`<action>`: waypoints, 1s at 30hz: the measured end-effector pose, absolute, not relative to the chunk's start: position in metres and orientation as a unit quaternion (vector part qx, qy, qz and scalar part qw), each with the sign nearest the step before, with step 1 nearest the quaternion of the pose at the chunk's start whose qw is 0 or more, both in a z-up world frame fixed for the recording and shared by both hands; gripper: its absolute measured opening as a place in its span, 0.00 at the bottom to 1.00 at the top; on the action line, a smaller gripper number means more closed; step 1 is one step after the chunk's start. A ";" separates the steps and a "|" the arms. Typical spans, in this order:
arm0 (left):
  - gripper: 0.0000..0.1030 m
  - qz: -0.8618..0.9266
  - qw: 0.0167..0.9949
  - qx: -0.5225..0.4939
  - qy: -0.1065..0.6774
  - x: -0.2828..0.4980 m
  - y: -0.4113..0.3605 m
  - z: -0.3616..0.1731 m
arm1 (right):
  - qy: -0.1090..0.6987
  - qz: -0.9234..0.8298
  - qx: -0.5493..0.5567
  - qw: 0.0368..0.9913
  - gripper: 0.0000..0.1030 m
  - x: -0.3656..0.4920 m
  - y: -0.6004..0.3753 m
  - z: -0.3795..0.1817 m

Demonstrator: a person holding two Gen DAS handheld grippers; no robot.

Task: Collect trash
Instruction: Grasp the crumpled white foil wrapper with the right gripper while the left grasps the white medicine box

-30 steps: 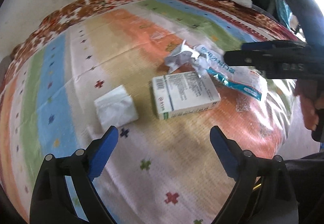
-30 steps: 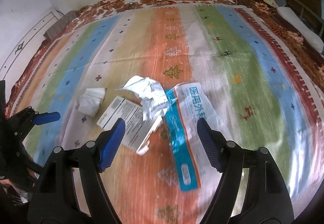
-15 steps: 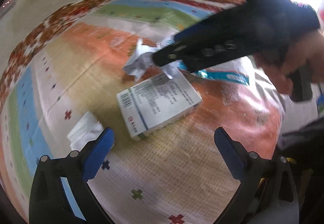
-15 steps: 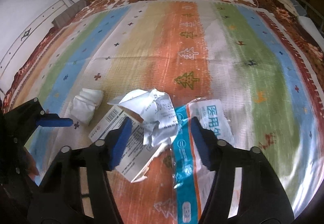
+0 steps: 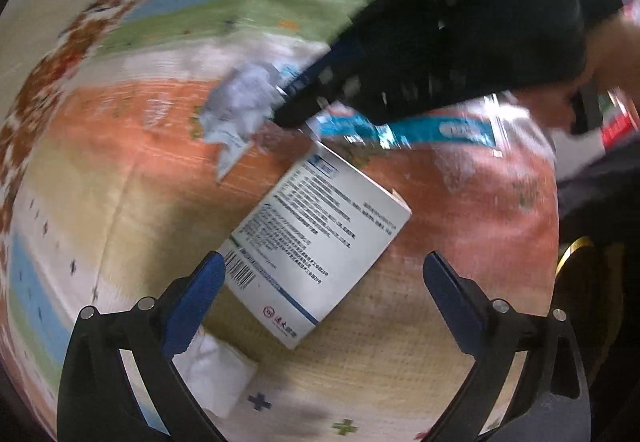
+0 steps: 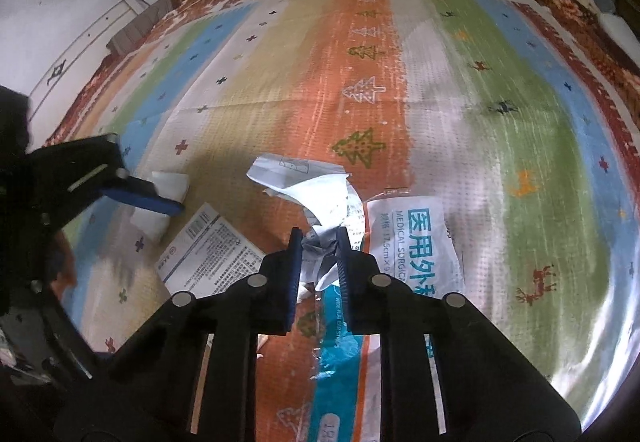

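daylight glares from the right; left wrist view motion-blurred; fisheye bends and darkens edges.

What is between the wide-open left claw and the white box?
Nothing visible. The left claw hangs open straight above the box; the folded tissue lies beside it, under one finger, not on it.

My left gripper (image 5: 320,278) stands wide over the white carton (image 5: 320,242), the folded tissue (image 5: 216,374) just beside its left finger. Beyond the carton, my right gripper (image 6: 318,250), closed on crumpled paper (image 6: 316,186), blocks the way. Far across the striped mat (image 6: 480,82), room is free.
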State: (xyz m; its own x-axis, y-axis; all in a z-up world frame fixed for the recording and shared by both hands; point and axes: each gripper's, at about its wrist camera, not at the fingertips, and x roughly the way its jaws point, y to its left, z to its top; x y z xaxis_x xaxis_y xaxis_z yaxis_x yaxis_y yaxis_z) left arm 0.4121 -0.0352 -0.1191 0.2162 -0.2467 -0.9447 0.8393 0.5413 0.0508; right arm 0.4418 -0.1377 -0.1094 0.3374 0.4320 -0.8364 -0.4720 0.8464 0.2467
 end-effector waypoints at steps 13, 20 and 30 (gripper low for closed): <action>0.94 -0.429 0.650 0.312 0.544 0.445 -0.048 -0.133 | 0.510 0.268 -0.038 0.817 0.14 0.444 -0.152 -0.112; 0.87 -0.424 0.634 0.305 0.570 0.420 -0.038 -0.147 | 0.514 0.268 -0.038 0.814 0.13 0.445 -0.153 -0.114; 0.70 -0.329 0.711 0.207 0.586 0.401 -0.025 -0.146 | 0.520 0.265 -0.027 0.812 0.11 0.444 -0.154 -0.108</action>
State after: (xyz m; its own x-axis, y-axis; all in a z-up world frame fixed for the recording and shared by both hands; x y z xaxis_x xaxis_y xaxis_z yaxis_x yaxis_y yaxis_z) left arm 0.4011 -0.0250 -0.1455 0.0972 -0.2260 -0.9693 0.7104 0.6978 -0.0914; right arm 0.4441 -0.1538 -0.1076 0.3186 0.4025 -0.8582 -0.4588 0.8577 0.2319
